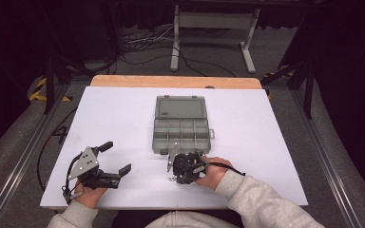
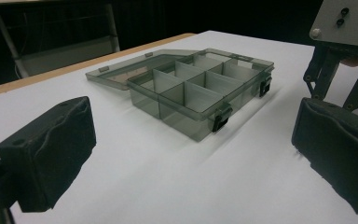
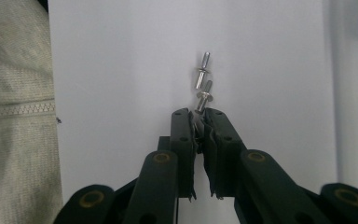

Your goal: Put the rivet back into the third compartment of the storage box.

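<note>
A: Where is the right gripper (image 3: 199, 114), and what does it have?

B: In the right gripper view its 2 black jaws are clenched on a small silver screw (image 3: 204, 99), pinched at the tips, with the shaft pointing away from the gripper. A 2nd screw (image 3: 201, 71) lies on the white table (image 3: 121, 70) just beyond the 1st, so close that I cannot tell whether they touch.

A: And from above?

B: In the high view the right gripper (image 1: 175, 167) sits at the near edge of the grey compartment box (image 1: 181, 135), close to its front wall. The screws are too small to make out there.

A: The box itself?

B: It lies open at the table's middle, lid (image 1: 180, 107) folded flat toward the far side. The left gripper view shows the tray (image 2: 200, 91) split by dividers, with 2 dark latches on its front wall.

A: The left gripper (image 1: 114, 157)?

B: Released, jaws spread wide and holding nothing, well to the left of the box. Its pads (image 2: 46, 154) frame the box in its own view.

A: Any writing?

B: A small mark sits in the lid's corner, too blurred to read.
</note>
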